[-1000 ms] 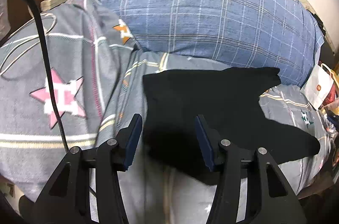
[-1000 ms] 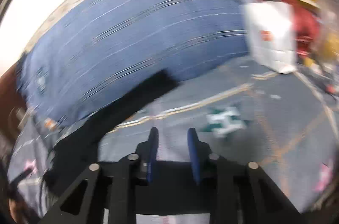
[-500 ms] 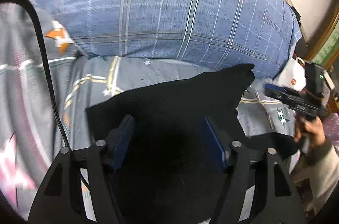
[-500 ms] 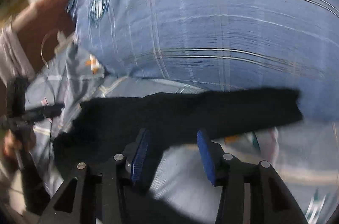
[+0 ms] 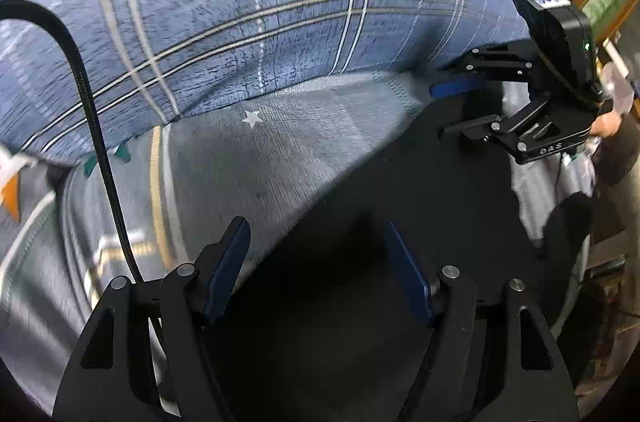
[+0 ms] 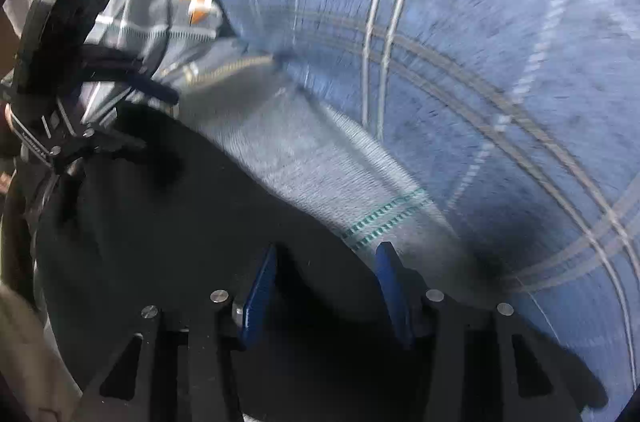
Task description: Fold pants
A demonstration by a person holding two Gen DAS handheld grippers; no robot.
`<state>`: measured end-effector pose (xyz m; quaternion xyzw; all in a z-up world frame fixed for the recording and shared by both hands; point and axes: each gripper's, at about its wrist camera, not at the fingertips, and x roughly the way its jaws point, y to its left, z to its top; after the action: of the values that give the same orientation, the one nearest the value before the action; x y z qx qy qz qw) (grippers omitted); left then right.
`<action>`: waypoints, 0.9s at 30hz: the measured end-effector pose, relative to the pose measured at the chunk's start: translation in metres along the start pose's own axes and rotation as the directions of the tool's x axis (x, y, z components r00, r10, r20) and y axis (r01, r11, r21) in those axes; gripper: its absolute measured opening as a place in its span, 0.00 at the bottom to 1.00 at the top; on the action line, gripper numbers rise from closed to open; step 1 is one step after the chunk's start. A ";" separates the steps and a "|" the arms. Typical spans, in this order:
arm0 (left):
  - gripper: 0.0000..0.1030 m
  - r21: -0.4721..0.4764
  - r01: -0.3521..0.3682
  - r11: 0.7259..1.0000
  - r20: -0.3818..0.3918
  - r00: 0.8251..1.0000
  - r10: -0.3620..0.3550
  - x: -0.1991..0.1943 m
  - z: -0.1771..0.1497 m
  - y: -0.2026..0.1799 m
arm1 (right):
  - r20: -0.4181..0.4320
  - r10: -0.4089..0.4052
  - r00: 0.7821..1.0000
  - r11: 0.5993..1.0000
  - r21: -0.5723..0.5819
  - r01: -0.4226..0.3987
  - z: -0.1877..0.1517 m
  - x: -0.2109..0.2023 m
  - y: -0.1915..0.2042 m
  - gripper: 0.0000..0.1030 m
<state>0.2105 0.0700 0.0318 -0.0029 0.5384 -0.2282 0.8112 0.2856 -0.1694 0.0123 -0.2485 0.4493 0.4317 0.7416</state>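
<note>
The black pants (image 5: 400, 190) lie on the bed (image 5: 248, 158), filling 6 o'clock in both views. The left gripper (image 5: 316, 262) is spread over the cloth; the right gripper (image 6: 326, 286) is opening, its pads clear of the cloth. Pinching one layer only, or the bedsheet too, would likely skew the fold.

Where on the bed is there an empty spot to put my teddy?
The grey sheet is bare between the black pants and the big blue checked pillow. Beside the black cable it is also bare. The pants' area is crowded: left gripper and right gripper hang over it.
</note>
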 end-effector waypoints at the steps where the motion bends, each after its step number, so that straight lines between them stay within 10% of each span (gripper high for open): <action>1: 0.68 0.006 0.001 1.000 -0.009 1.000 -0.001 0.004 0.002 0.000 | -0.022 0.019 1.000 1.000 0.000 -0.019 0.000 0.005 -0.001 0.48; 7: 0.68 0.013 -0.014 1.000 -0.015 1.000 0.015 0.013 0.015 -0.003 | 0.006 0.030 1.000 1.000 0.006 -0.031 -0.009 0.005 0.004 0.23; 14: 0.68 -0.074 0.053 0.996 0.155 0.987 -0.041 -0.057 -0.009 -0.019 | 0.249 -0.122 0.961 0.993 0.031 0.118 -0.061 -0.086 0.062 0.06; 23: 0.68 -0.131 0.069 0.989 0.215 0.976 -0.040 -0.097 -0.067 -0.050 | 0.325 -0.248 0.913 0.966 0.150 0.209 -0.104 -0.133 0.111 0.08; 27: 0.68 -0.151 0.075 0.986 0.181 0.982 -0.047 -0.089 -0.074 -0.049 | 0.302 -0.242 0.922 0.965 0.173 0.197 -0.087 -0.120 0.098 0.43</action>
<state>0.0995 0.0773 0.0909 -0.1038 0.4803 -0.2088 0.8455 0.1346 -0.2361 0.0786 -0.1716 0.3213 0.3479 0.8639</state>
